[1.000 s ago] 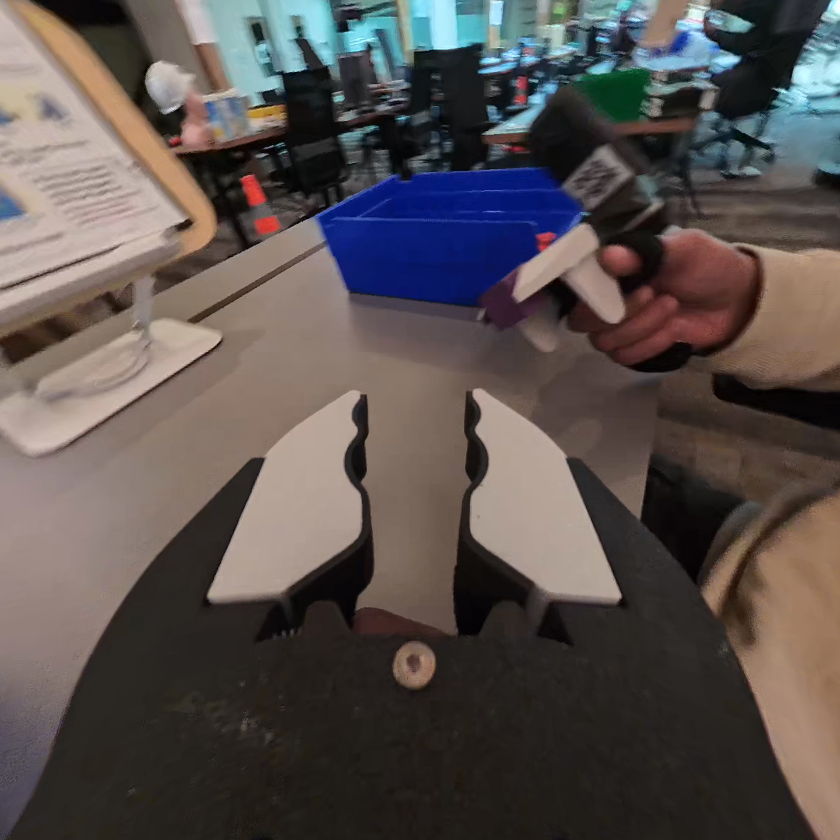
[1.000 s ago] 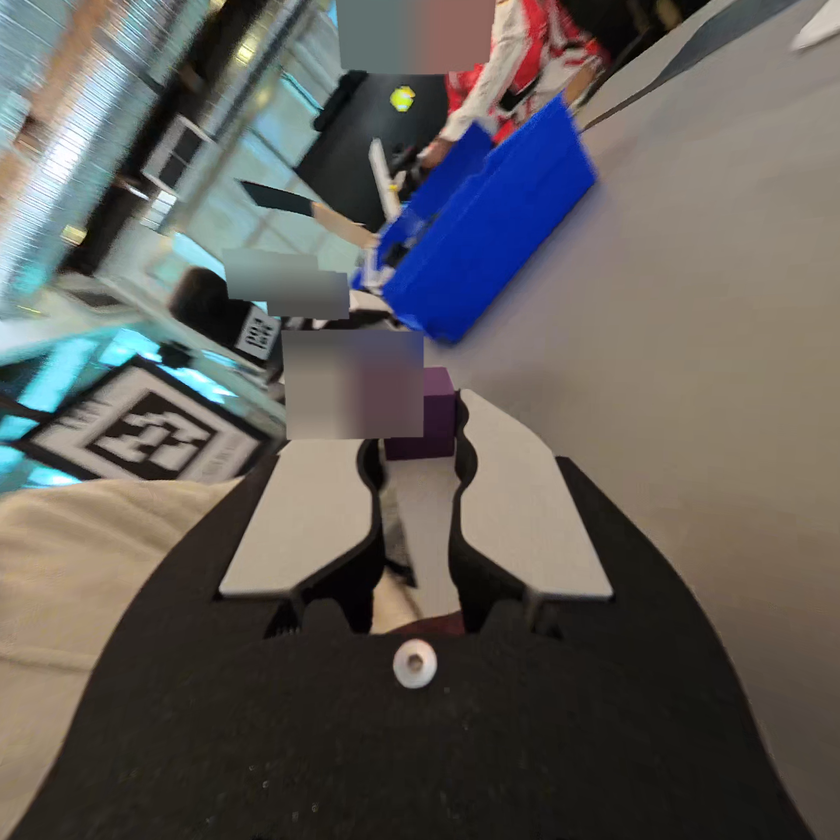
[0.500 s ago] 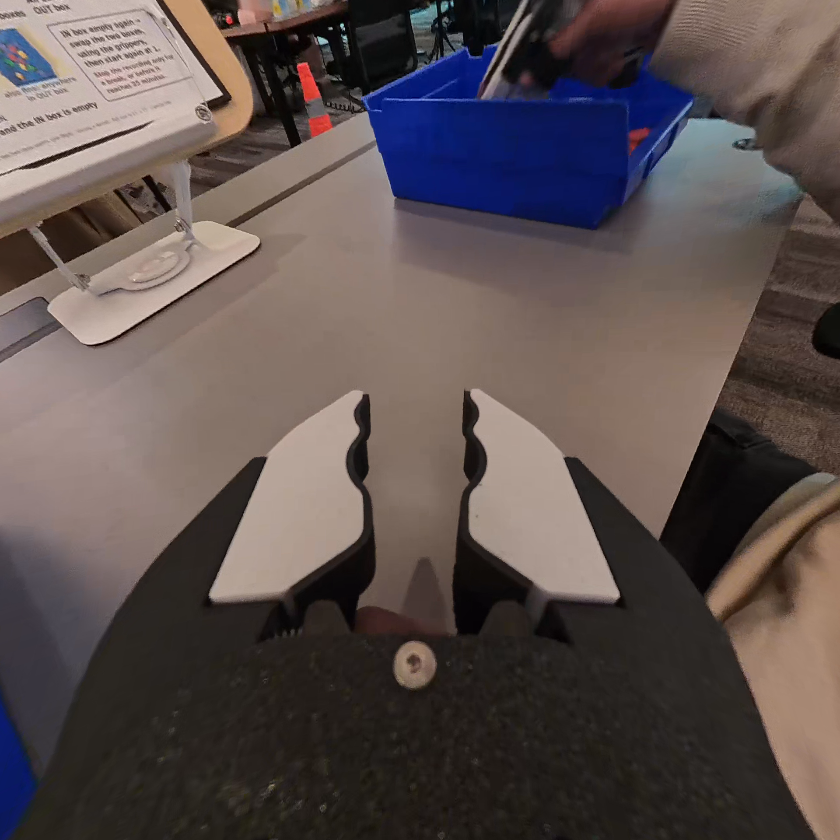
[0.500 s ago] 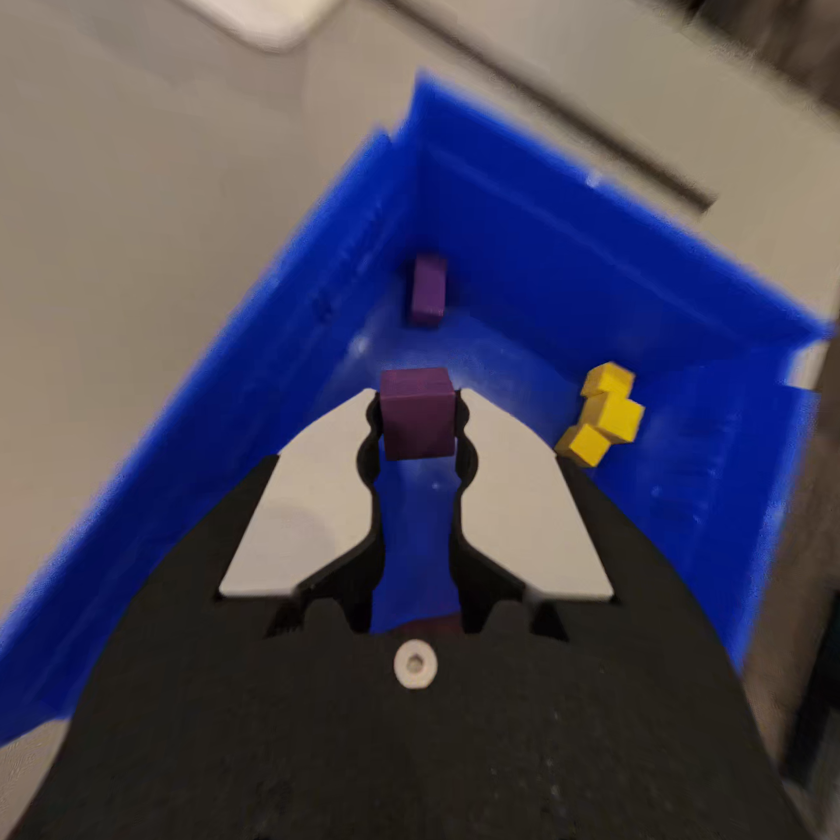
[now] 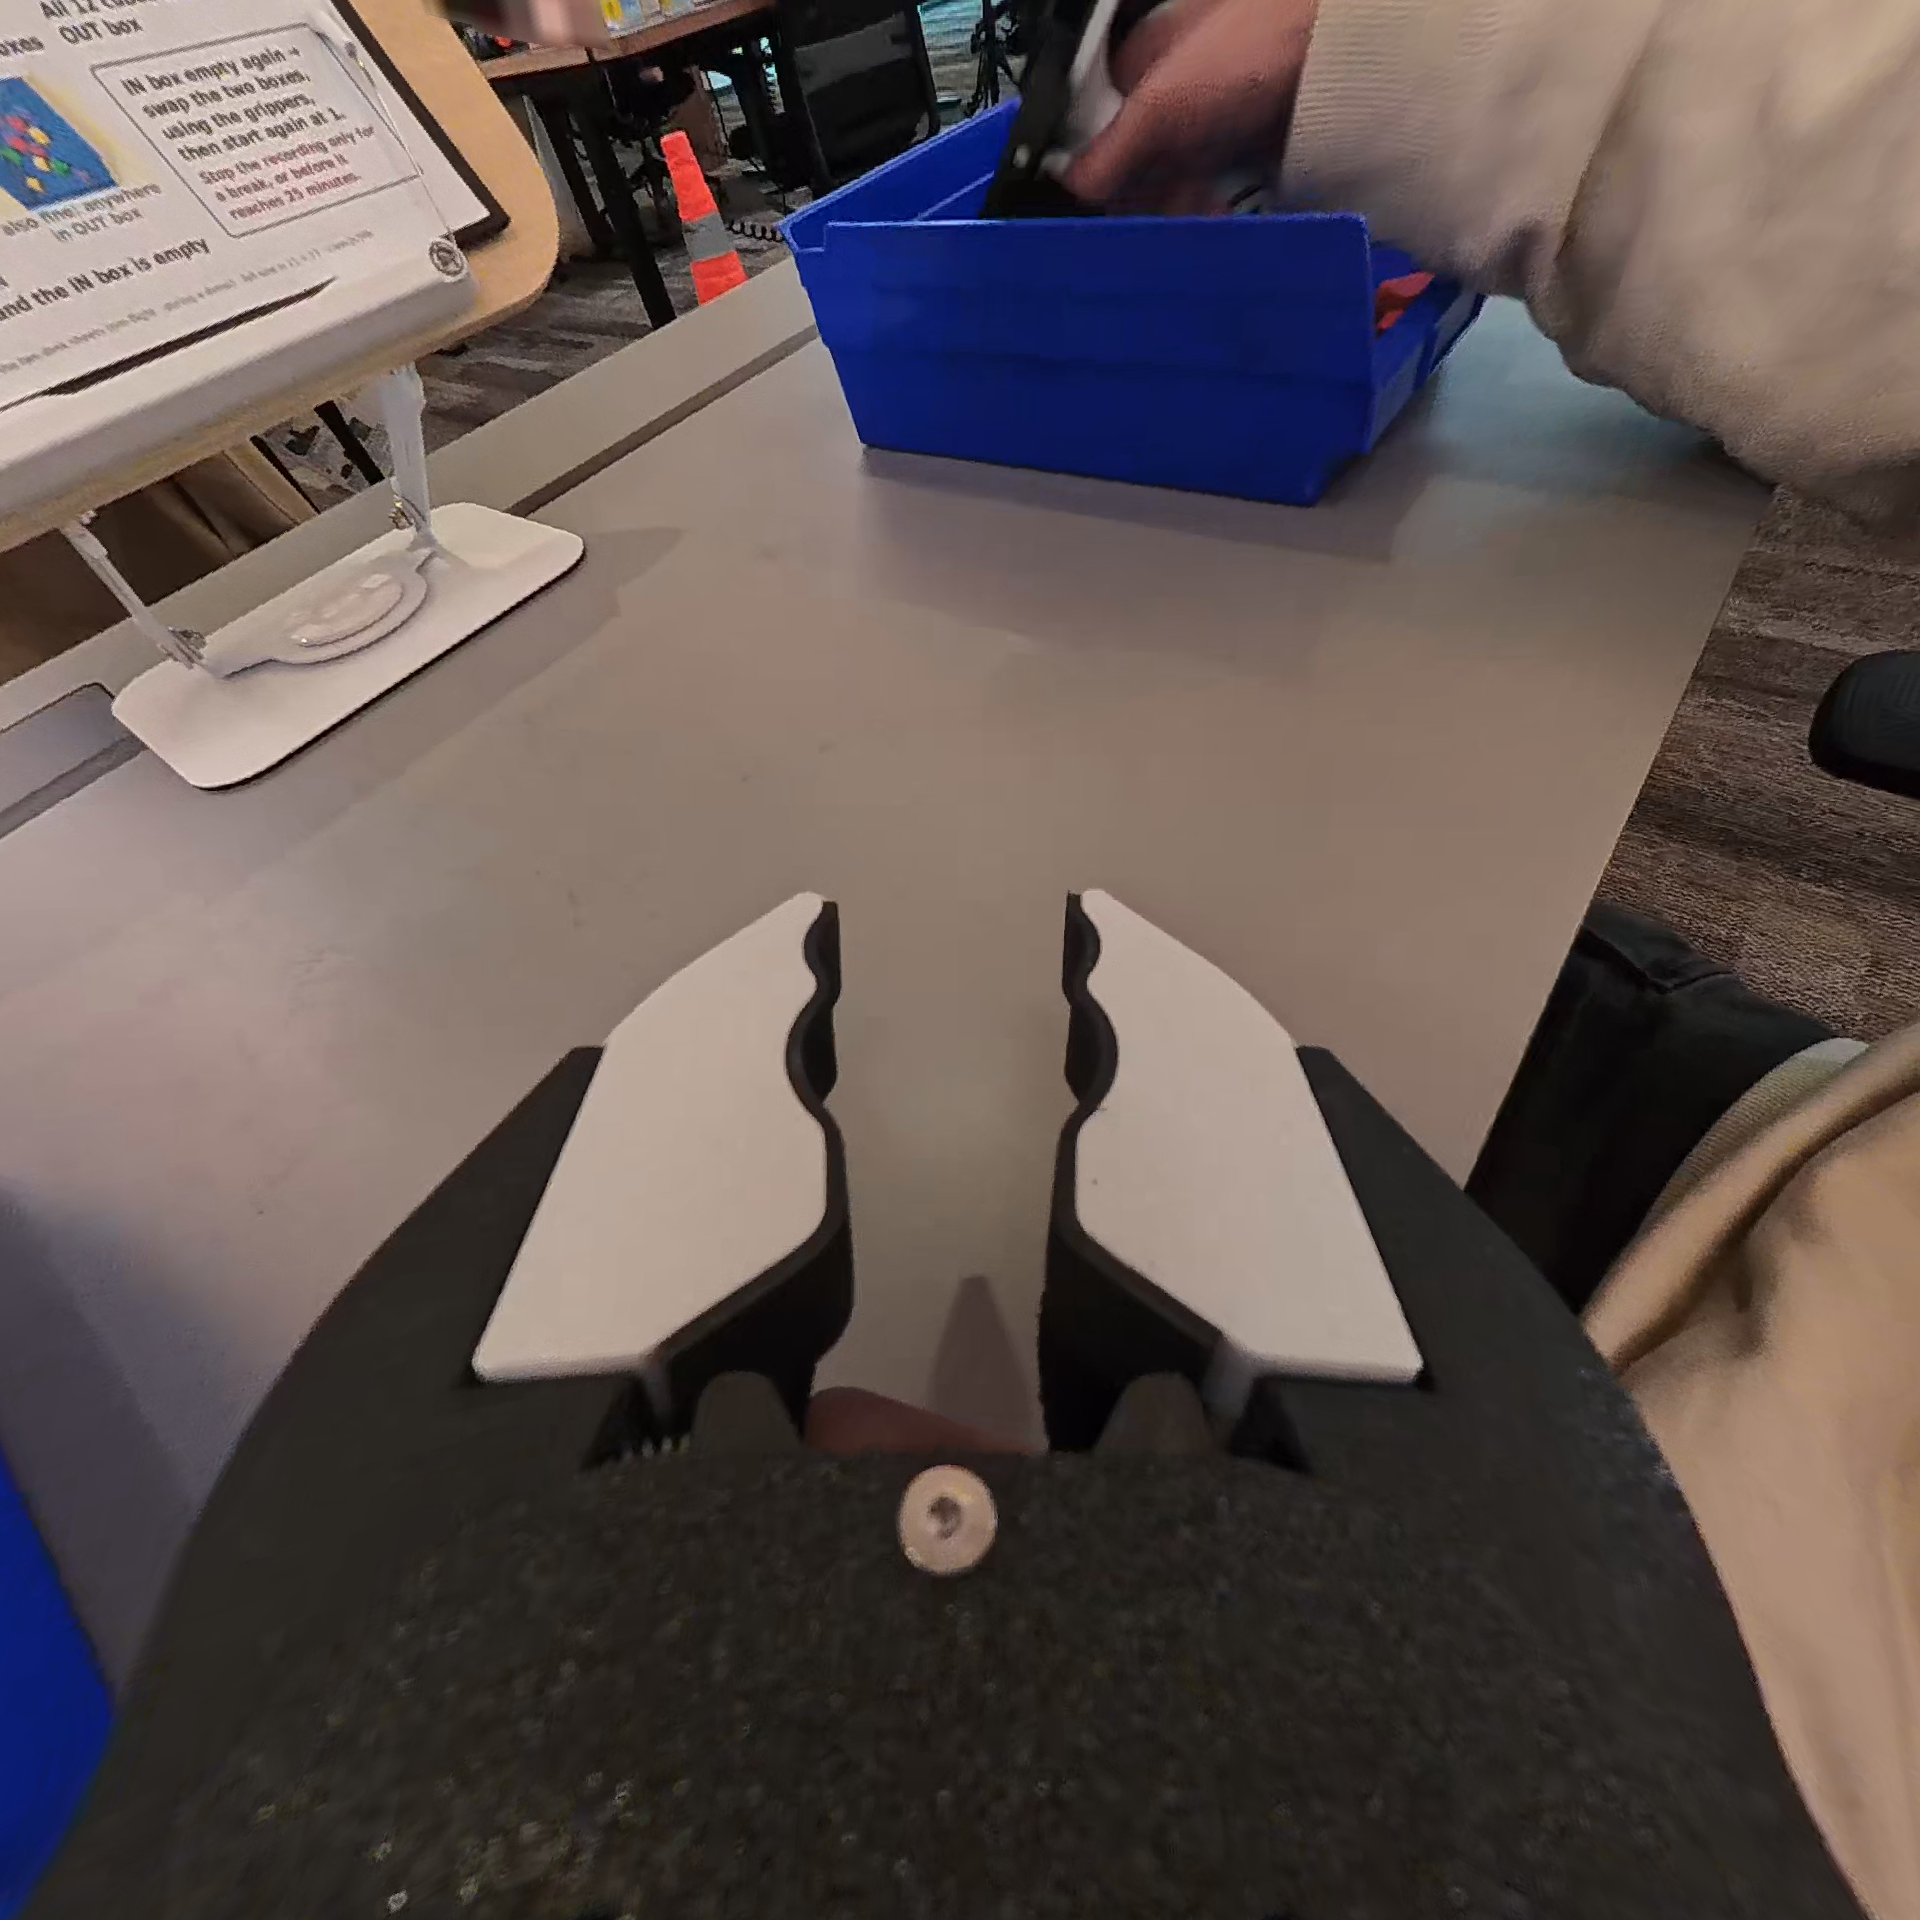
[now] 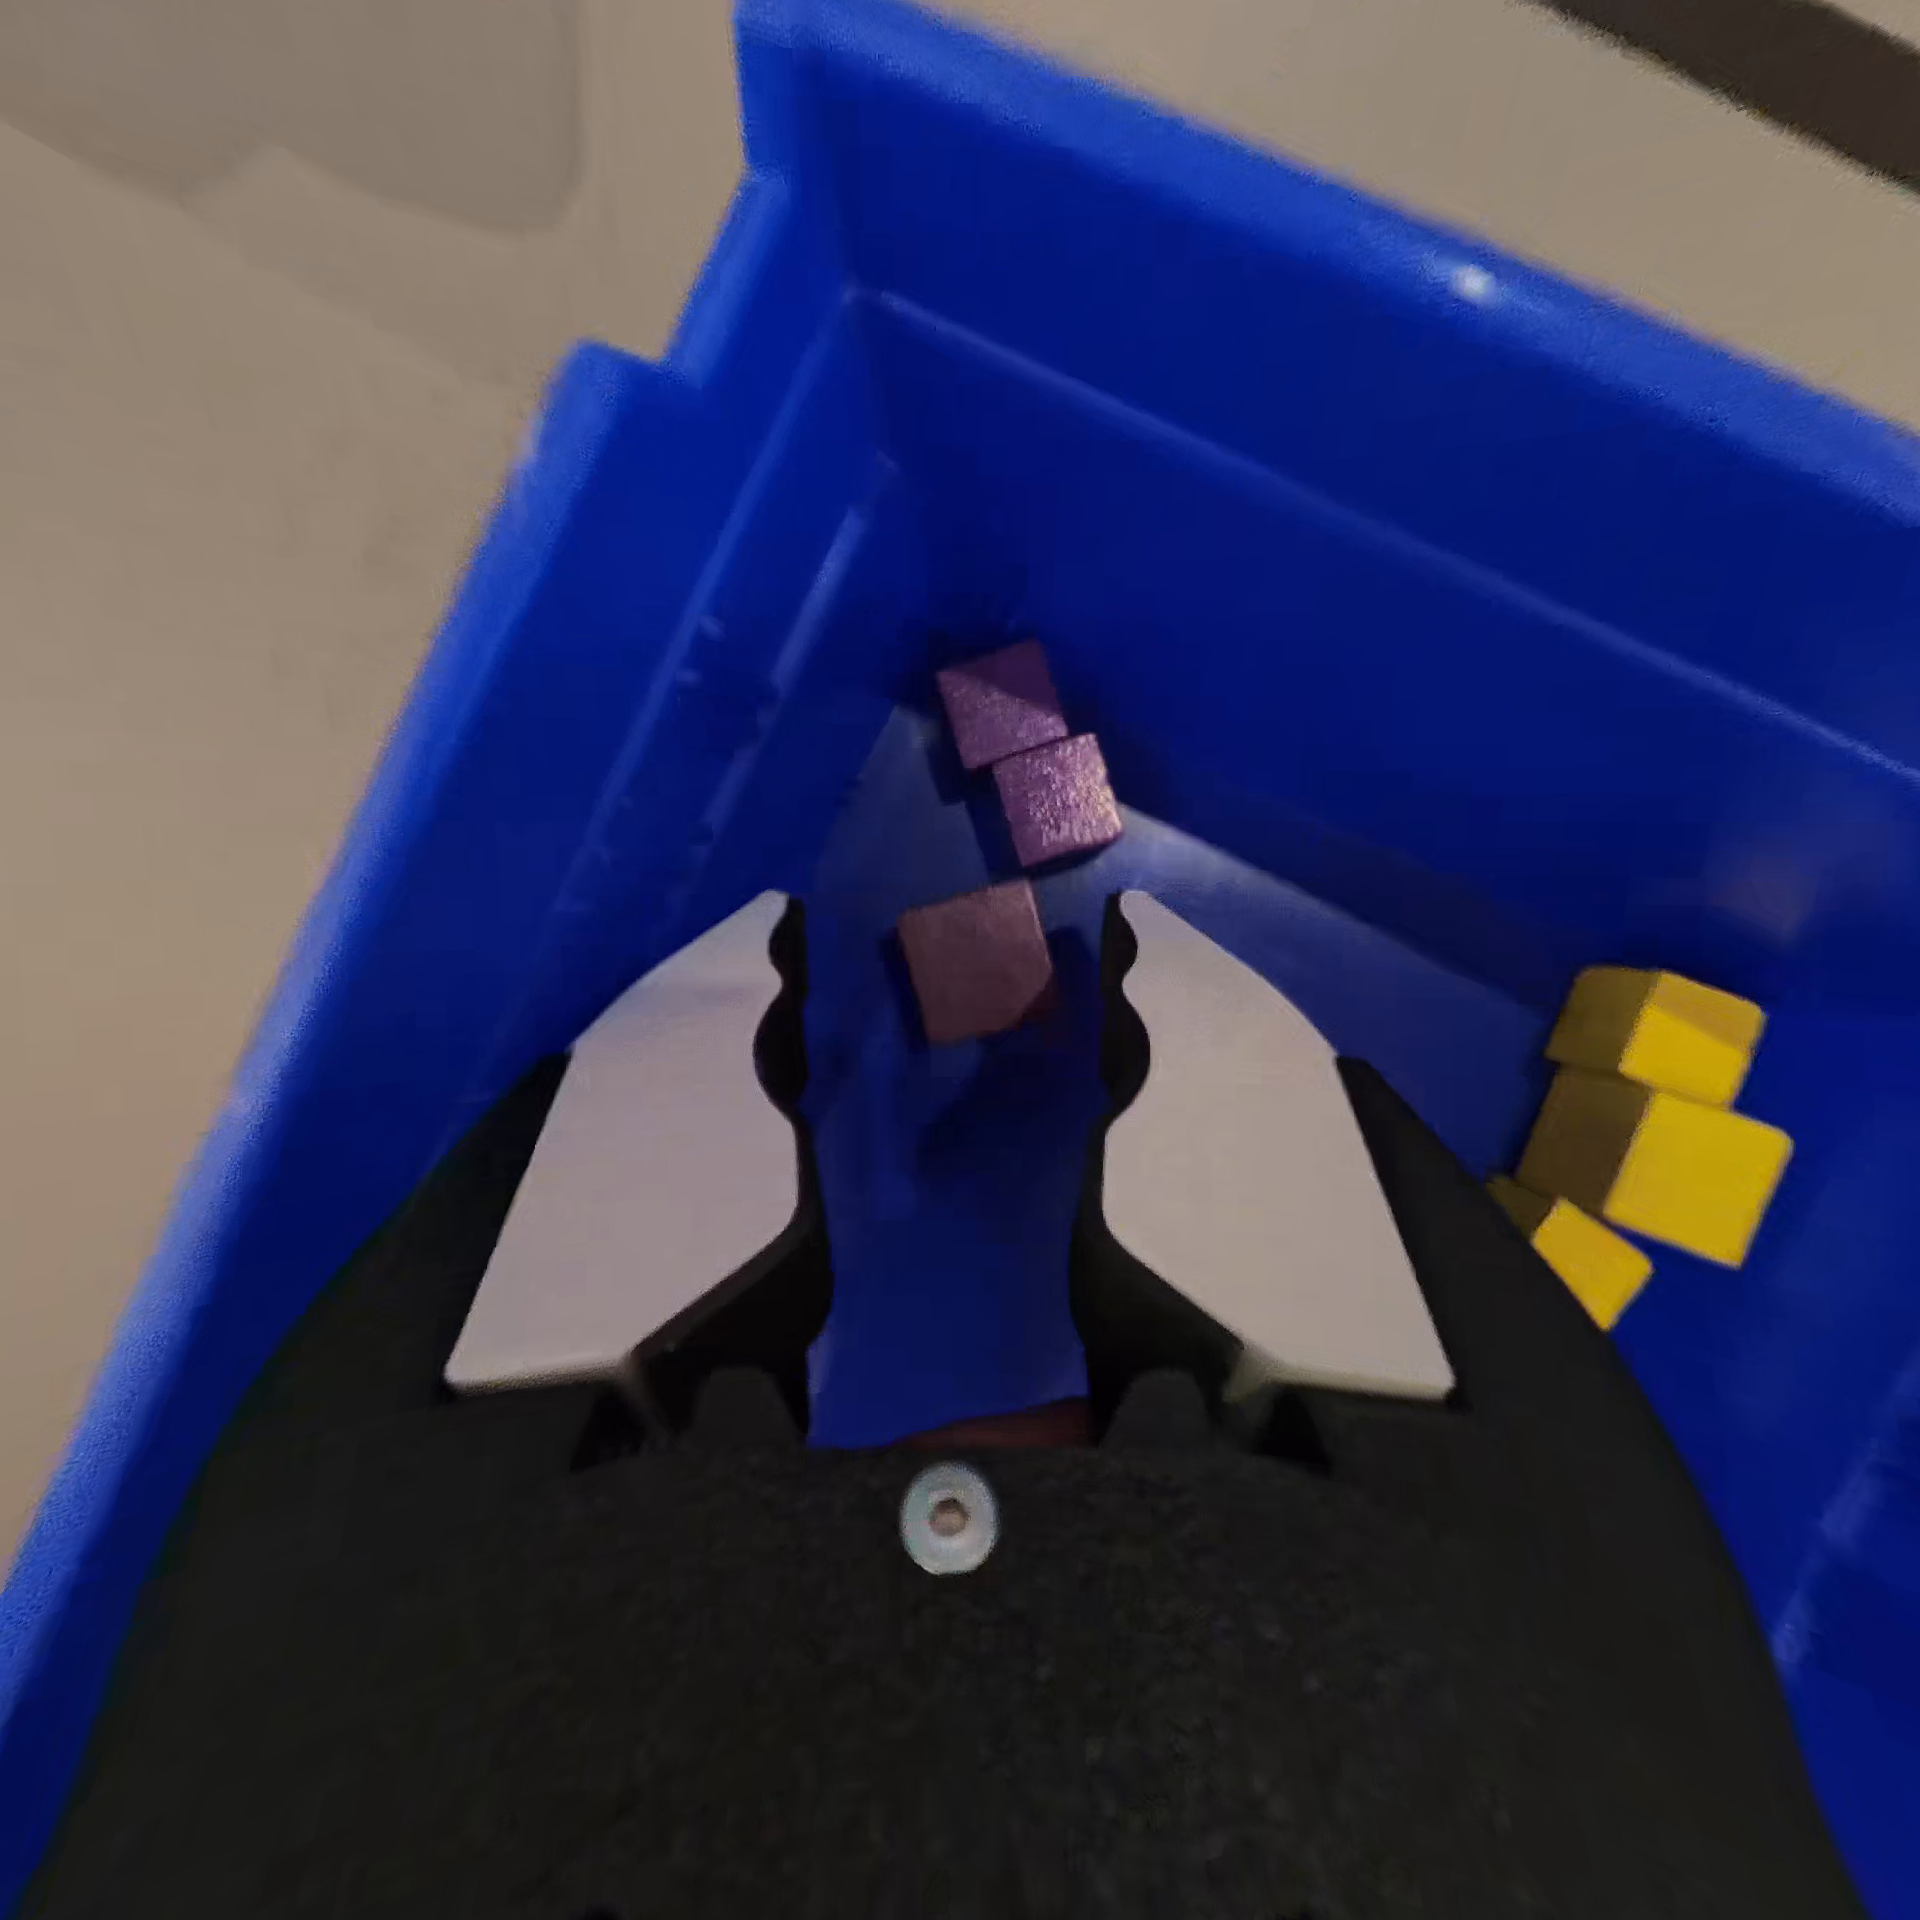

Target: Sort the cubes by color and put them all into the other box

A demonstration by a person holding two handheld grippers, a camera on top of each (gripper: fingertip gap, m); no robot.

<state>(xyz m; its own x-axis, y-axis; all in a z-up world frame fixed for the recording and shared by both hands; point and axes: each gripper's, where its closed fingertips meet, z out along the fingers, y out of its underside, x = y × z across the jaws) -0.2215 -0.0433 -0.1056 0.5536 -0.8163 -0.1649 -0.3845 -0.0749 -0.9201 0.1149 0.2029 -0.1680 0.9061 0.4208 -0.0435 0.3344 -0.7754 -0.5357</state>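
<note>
1. Beside the left gripper (image 5: 948,914), on the table (image 5: 935,727), a white stand (image 5: 343,634) carries a printed sheet (image 5: 187,177); nothing lies between this gripper's spread, empty fingers, which hang low over bare tabletop.
2. Across the table, a hand (image 5: 1174,104) in a cream sleeve (image 5: 1621,187) reaches into the blue box (image 5: 1101,343) and hides part of its far rim (something red (image 5: 1397,296) shows at its right end, too small to tell what).
3. Seen from the right wrist, the right gripper (image 6: 951,914) points down into the box (image 6: 1351,582), fingers apart and gripping nothing.
4. One purple cube (image 6: 971,961), tilted and blurred, sits between the fingertips without touching either; whether it rests on the floor of the box I cannot tell.
5. Two more purple cubes (image 6: 1029,748) lie touching each other in the far corner.
6. Three yellow cubes (image 6: 1652,1132) cluster against the right wall, well apart from the purple ones.
7. At the left edge of the left wrist view a strip of a second blue box (image 5: 42,1683) shows.
8. Grey and plain, the table ends at patterned carpet (image 5: 1808,582); beyond stand an orange cone (image 5: 701,223) and dark desks.
</note>
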